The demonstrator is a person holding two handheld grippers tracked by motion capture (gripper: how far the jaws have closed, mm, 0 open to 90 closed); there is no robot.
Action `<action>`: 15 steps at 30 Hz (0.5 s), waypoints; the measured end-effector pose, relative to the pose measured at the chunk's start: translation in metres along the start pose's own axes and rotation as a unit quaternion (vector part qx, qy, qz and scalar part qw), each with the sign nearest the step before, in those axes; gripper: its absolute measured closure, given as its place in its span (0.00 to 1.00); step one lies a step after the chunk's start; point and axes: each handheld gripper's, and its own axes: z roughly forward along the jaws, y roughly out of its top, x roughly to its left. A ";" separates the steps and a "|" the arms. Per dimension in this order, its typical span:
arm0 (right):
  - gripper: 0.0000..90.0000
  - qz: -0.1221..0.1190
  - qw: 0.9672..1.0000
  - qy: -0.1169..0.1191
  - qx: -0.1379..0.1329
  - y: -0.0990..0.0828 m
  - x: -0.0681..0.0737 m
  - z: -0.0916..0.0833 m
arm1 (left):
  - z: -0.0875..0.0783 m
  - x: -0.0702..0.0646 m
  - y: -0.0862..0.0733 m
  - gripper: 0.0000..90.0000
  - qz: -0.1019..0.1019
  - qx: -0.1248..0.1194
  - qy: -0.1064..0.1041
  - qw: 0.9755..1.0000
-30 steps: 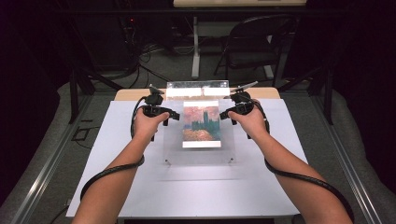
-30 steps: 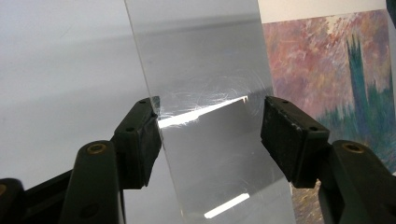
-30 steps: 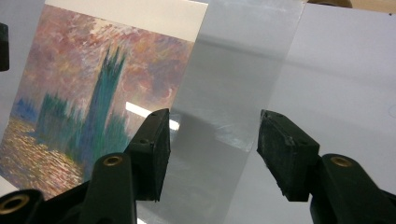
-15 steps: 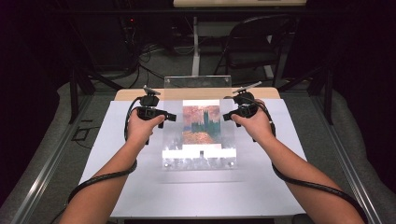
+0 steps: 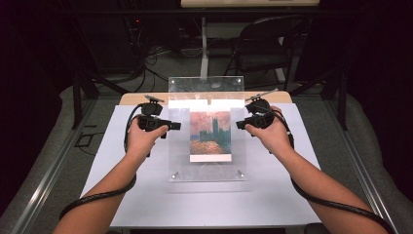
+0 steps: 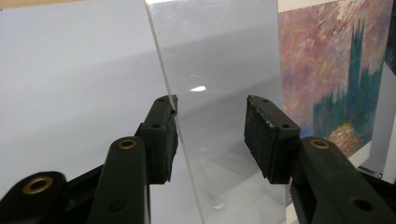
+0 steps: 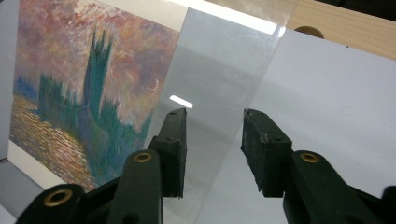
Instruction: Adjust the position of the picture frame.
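Note:
A clear acrylic sheet point(image 5: 209, 87) with a painted print point(image 5: 210, 134) of towers under a pink sky leans over the white table cover. Its far edge is raised and its near edge rests low by two metal studs. My left gripper point(image 5: 175, 126) is at the sheet's left edge and my right gripper point(image 5: 239, 124) at its right edge. In the left gripper view the sheet point(image 6: 219, 56) runs between the jaws of the gripper point(image 6: 210, 135), beside the print point(image 6: 336, 70). The right gripper point(image 7: 212, 144) likewise straddles the sheet point(image 7: 224, 60) next to the print point(image 7: 84, 84). Both pairs of jaws have just been closing; a gap still shows at one pad of each.
The white cover point(image 5: 122, 195) lies over a wooden tabletop point(image 5: 131, 99) whose far edge shows. Behind the table stand a black chair point(image 5: 265, 44) and a white post point(image 5: 203, 48), with cables on the floor. Metal rails run along both sides.
The sheet's far edge has come up higher and it stands steeper. Both hands have risen a little with it and stay at its two side edges.

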 end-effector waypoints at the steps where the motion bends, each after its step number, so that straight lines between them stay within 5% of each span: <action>1: 0.69 0.000 1.000 0.001 -0.001 -0.001 0.000 -0.002 | -0.002 0.000 -0.001 0.62 0.000 -0.002 -0.001 1.000; 15: 0.74 -0.017 1.000 0.020 -0.017 -0.014 0.006 -0.027 | -0.023 -0.010 -0.019 0.68 0.025 -0.023 -0.012 0.999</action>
